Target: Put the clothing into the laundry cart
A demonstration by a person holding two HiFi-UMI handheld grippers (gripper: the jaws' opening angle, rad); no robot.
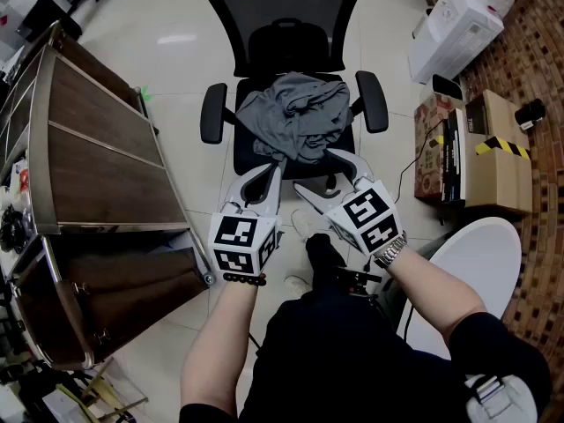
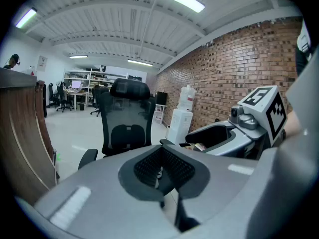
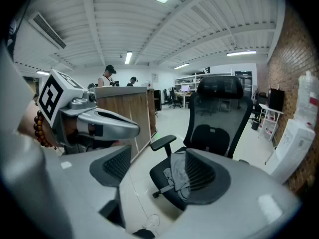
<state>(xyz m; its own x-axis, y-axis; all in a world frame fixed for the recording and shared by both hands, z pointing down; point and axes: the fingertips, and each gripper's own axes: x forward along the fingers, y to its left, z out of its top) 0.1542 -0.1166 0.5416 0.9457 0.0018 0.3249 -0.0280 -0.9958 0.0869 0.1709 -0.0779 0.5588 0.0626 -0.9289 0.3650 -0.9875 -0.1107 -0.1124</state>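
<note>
A crumpled grey garment (image 1: pixel 293 115) lies on the seat of a black office chair (image 1: pixel 284 25). The wood-panelled laundry cart (image 1: pixel 92 152) with a metal frame stands to the chair's left. Both grippers hover just in front of the seat's near edge, apart from the garment. My left gripper (image 1: pixel 276 169) has its tips together and holds nothing; in the left gripper view (image 2: pixel 162 151) its jaws hide the garment. My right gripper (image 1: pixel 315 172) stands open and empty. Through its gap in the right gripper view (image 3: pixel 154 168) I see the garment (image 3: pixel 177 173) and the cart (image 3: pixel 130 108).
Cardboard boxes (image 1: pixel 493 152) and a white water dispenser (image 1: pixel 454 25) stand by the brick wall on the right. A white round table (image 1: pixel 480 263) is near my right arm. My shoe (image 1: pixel 308 223) is under the grippers. People stand far behind the cart (image 3: pixel 107 76).
</note>
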